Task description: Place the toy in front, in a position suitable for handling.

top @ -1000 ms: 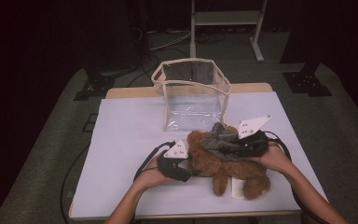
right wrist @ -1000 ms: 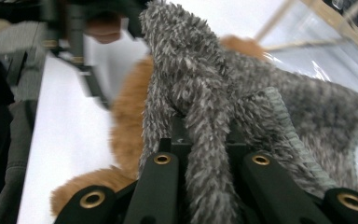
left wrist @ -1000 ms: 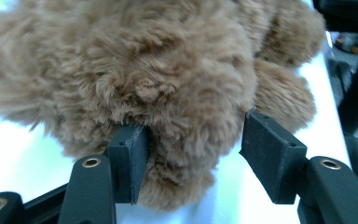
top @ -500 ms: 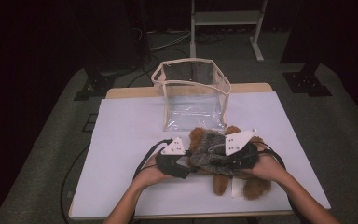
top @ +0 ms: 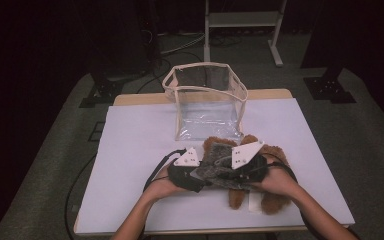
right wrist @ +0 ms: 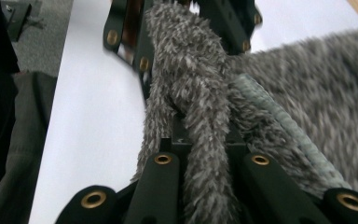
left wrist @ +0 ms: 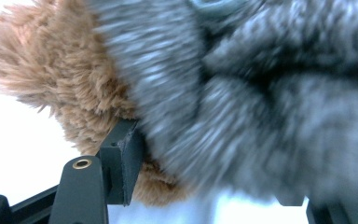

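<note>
High view: both hand-held grippers, left (top: 200, 176) & right (top: 230, 172), clamped on grey fur cloth (top: 215, 162) over teddy (top: 270, 200); pull evenly, w/o snagging.

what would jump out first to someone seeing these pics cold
The brown plush toy lying near the table's front edge, with a grey furry cloth draped over it. Both hand-held tools meet there: the right tool is pinched on a fold of the grey cloth, and the left tool presses in from the other side. Behind them stands an open, see-through bag with a pale trim.
</note>
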Demonstrator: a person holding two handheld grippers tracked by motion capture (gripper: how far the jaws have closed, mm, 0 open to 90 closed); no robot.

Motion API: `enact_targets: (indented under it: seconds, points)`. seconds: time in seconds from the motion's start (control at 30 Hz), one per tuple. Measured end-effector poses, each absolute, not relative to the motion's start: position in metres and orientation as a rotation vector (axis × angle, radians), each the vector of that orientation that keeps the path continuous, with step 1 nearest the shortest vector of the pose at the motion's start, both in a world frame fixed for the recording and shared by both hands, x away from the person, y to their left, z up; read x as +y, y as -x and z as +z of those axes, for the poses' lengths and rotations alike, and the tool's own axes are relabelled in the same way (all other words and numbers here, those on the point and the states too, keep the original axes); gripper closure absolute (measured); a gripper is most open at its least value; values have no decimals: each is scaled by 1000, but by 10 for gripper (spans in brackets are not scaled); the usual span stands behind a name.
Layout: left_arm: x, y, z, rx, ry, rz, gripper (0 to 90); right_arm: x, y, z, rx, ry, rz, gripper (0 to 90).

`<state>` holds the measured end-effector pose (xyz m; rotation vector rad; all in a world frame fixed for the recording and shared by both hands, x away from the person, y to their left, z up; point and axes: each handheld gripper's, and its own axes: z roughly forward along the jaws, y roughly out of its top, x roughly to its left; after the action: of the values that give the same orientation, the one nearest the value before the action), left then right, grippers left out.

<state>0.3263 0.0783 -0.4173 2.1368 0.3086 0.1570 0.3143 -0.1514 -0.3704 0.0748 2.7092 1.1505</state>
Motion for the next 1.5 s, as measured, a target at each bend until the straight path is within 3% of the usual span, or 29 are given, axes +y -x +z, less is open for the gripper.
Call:
enact_targets:
  seconds: [0.13,0.4,0.73,1.03,1.33,1.5]
  points:
    - [77,-326,-416,301,-2135,148,364,-162,-311,-369,2712,-101,1128,807]
    - [79,-326,-417,293,-2140,146,361,-135,-316,-371,2713,-68,1124,807]
    - [78,-325,-416,286,-2155,164,356,-167,-316,-356,2670,-147,1113,806]
    - [81,-324,-413,267,-2174,160,354,-192,-353,-350,2671,-330,1178,805]
    - [77,-330,-391,261,-2119,244,282,-180,-331,-360,2757,-248,1166,807]
    - [62,-329,-401,200,-2222,213,312,-187,-333,-354,2751,-266,1187,807]
